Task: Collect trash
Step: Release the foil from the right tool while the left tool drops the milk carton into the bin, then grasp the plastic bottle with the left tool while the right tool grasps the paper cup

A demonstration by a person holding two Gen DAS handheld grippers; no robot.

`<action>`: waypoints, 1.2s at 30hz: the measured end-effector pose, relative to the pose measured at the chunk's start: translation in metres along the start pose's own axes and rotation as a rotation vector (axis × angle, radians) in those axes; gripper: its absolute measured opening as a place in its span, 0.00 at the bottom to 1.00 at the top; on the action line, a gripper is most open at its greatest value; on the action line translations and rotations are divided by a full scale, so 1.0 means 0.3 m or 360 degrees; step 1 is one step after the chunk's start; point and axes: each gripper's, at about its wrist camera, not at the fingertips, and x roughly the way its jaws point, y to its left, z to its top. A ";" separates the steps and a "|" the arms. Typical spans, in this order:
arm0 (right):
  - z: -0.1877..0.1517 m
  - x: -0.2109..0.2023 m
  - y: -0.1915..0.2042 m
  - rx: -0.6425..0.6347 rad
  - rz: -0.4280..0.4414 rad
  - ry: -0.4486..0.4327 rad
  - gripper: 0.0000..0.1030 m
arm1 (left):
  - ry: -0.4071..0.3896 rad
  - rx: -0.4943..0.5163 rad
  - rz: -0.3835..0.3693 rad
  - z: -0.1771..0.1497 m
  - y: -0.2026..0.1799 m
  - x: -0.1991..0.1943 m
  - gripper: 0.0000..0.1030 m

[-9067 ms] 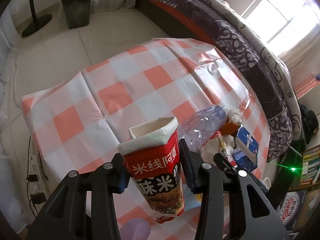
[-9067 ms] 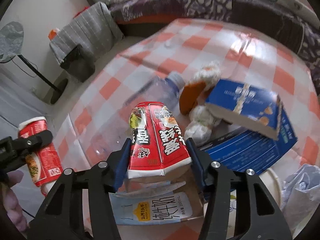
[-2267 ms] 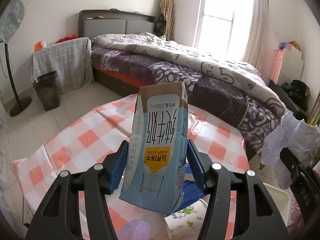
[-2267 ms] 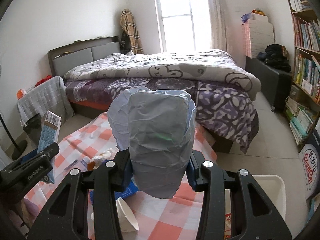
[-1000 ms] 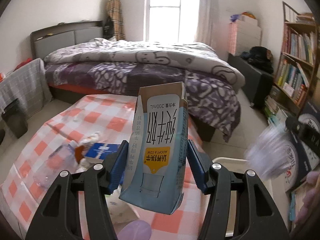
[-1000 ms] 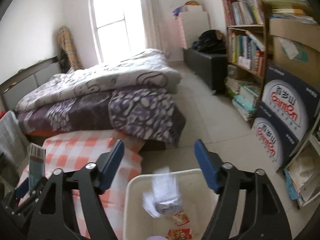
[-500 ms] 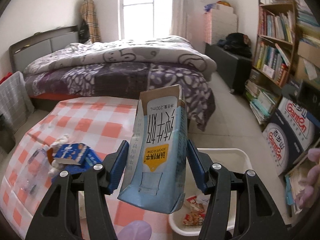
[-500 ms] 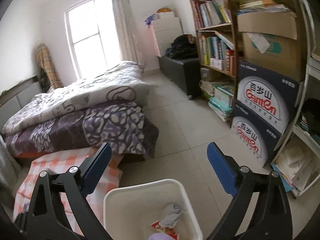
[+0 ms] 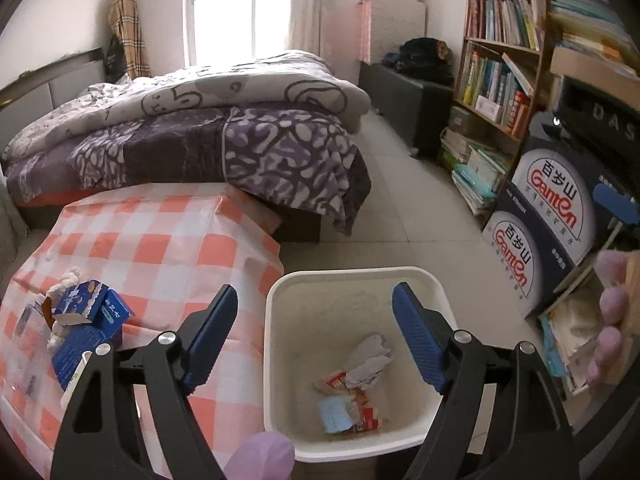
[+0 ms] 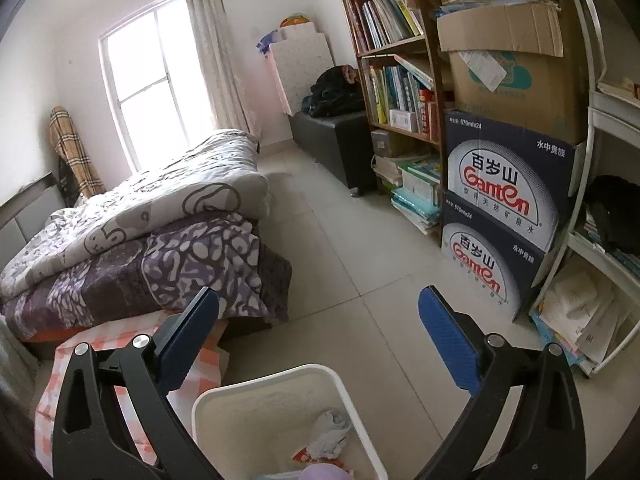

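Left gripper, black arms w/ blue ribbed pads: jaws spread wide, nothing btwn them. It hangs over the white square plastic bin, which fills lower centre of left wrist view.

Inside bin, on its floor: crumpled grey-white paper wad, a light blue flattened milk carton lower down, red-and-white wrapper pieces btwn & beside them. All lie touching in one small heap.

Right gripper, same build: jaws also wide apart, empty. In right wrist view the bin rim sits at bottom centre, paper wad visible inside; rest of contents mostly cut off by frame edge.

Table w/ orange-and-white checked plastic cloth just beside bin, left half of left wrist view. On it at far left: dark blue cardboard boxes, white crumpled tissue bits near them; a clear plastic bottle seems to lie at the left edge, too blurred to be sure.

Purple-gloved fingertip at bottom centre of left view; more gloved fingers at right edge, next to part of the other gripper.

Background: bed w/ purple patterned quilt upper left, bookshelf upper right, stacked dark blue water cartons at right
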 end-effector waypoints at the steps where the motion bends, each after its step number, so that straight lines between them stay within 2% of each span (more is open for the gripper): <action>1: -0.008 0.002 0.023 -0.0035 0.0014 0.0016 0.93 | 0.0000 0.0000 0.0002 -0.001 0.001 -0.001 0.76; 10: -0.078 -0.018 0.195 -0.0222 0.0119 0.0053 0.93 | -0.0011 -0.0087 0.0145 0.001 0.146 -0.034 0.81; 19: -0.187 -0.052 0.446 -0.0457 0.0292 0.0156 0.93 | 0.0066 -0.0198 0.0427 -0.015 0.426 -0.049 0.82; 23: -0.248 -0.055 0.552 -0.0562 0.0364 0.0226 0.93 | 0.0166 -0.0214 0.0571 -0.038 0.584 -0.038 0.82; 25: -0.284 -0.052 0.600 -0.0618 0.0402 0.0276 0.93 | 0.0266 -0.0202 0.0657 -0.045 0.662 -0.018 0.82; 30: -0.400 -0.024 0.714 -0.0776 0.0503 0.0531 0.93 | 0.0490 -0.0150 0.0799 -0.083 0.882 0.026 0.82; 32: -0.446 -0.006 0.745 -0.0803 0.0551 0.0697 0.93 | 0.0571 -0.0164 0.0830 -0.104 0.975 0.043 0.82; 34: -0.477 -0.004 0.769 -0.0828 0.0598 0.0770 0.93 | 0.0698 -0.0205 0.0826 -0.135 1.079 0.070 0.82; 36: -0.519 -0.003 0.805 -0.0888 0.0714 0.0847 0.93 | 0.0779 -0.0235 0.0834 -0.163 1.150 0.091 0.82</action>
